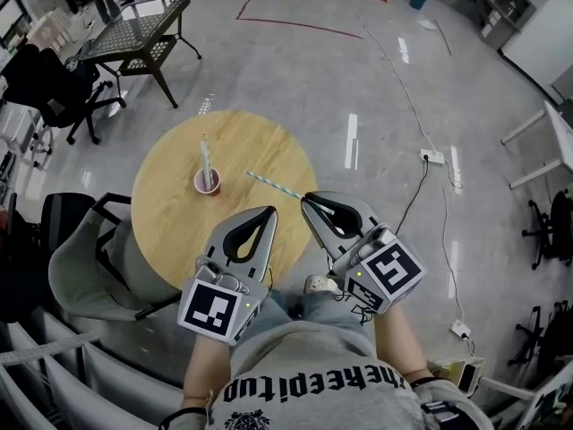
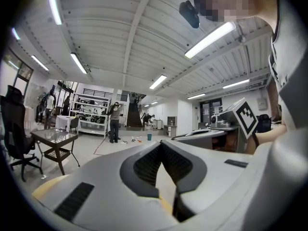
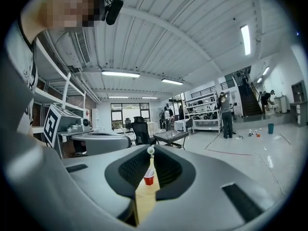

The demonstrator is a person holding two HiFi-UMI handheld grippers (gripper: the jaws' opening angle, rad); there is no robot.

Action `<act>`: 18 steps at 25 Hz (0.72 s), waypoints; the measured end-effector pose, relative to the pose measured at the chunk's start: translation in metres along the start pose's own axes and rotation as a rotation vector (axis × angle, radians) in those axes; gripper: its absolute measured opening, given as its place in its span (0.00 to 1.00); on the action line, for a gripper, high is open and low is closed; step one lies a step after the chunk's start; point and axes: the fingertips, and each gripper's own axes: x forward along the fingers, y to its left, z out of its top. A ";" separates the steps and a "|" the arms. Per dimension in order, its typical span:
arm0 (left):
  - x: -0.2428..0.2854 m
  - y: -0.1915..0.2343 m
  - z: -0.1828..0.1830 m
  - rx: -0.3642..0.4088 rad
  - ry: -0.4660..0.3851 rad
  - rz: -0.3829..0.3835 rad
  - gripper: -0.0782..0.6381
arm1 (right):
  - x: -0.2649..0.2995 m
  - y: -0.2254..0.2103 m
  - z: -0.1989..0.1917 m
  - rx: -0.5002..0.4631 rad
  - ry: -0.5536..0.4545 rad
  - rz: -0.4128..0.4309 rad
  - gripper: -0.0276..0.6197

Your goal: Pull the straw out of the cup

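A small red cup (image 1: 207,184) stands on the round wooden table (image 1: 179,231), and a white straw (image 1: 204,155) sticks upright out of it. My right gripper (image 1: 305,201) is shut on one end of a second, pale striped straw (image 1: 271,184), which lies level over the table and points toward the cup. In the right gripper view that straw's end (image 3: 150,150) shows between the closed tips, with the cup (image 3: 149,179) beyond. My left gripper (image 1: 270,210) hovers over the table's near edge, shut and empty, its tips (image 2: 161,144) meeting.
A grey chair (image 1: 89,262) is tucked at the table's left. A black office chair (image 1: 54,97) and a mesh-topped side table (image 1: 139,32) stand farther left. A power strip (image 1: 432,157) and cable lie on the floor at the right.
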 end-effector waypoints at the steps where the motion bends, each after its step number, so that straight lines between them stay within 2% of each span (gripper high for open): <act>1: 0.001 -0.004 0.001 0.000 0.004 0.000 0.15 | -0.003 -0.001 0.001 0.000 -0.005 0.004 0.10; 5: 0.004 -0.018 -0.001 -0.008 0.041 0.003 0.15 | -0.015 -0.004 0.005 -0.004 -0.022 0.016 0.10; 9: 0.008 -0.023 0.006 0.013 -0.015 0.022 0.15 | -0.023 -0.006 0.008 -0.010 -0.035 0.031 0.10; 18: 0.014 -0.041 0.009 0.019 -0.019 0.052 0.15 | -0.040 -0.011 0.012 -0.024 -0.053 0.068 0.10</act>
